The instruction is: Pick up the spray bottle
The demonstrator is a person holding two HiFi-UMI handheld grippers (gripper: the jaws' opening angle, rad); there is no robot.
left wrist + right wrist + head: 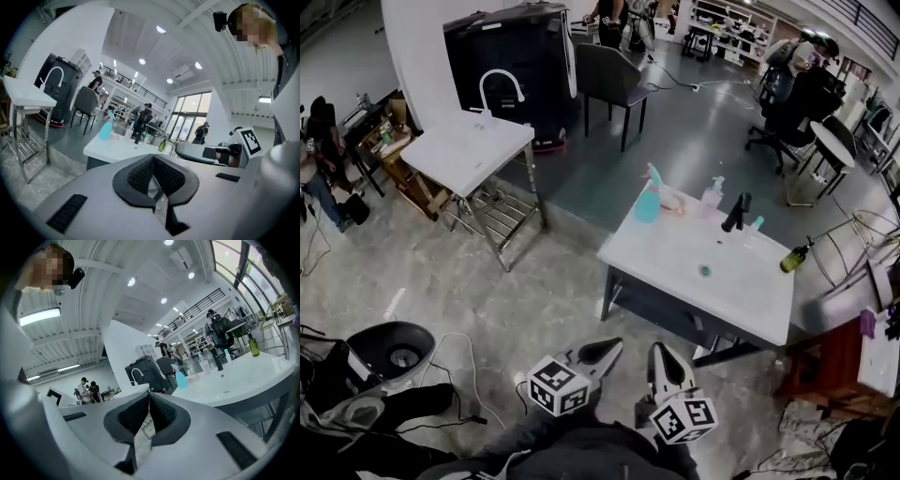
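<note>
Head view: spray bottle (648, 202) far beyond left gripper (613, 346) and right gripper (660, 350), both closed.

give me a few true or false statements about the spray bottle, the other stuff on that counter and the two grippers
1. The spray bottle stands upright on the white counter. True.
2. The left gripper holds the spray bottle. False: its fingers are together on nothing, well short of the counter.
3. The faucet on that counter is black. True.
4. The green bottle stands right beside the spray bottle. False: it is at the counter's opposite edge, on the right in the head view.
5. The right gripper has its fingers wide apart. False: they are together and empty.
</note>
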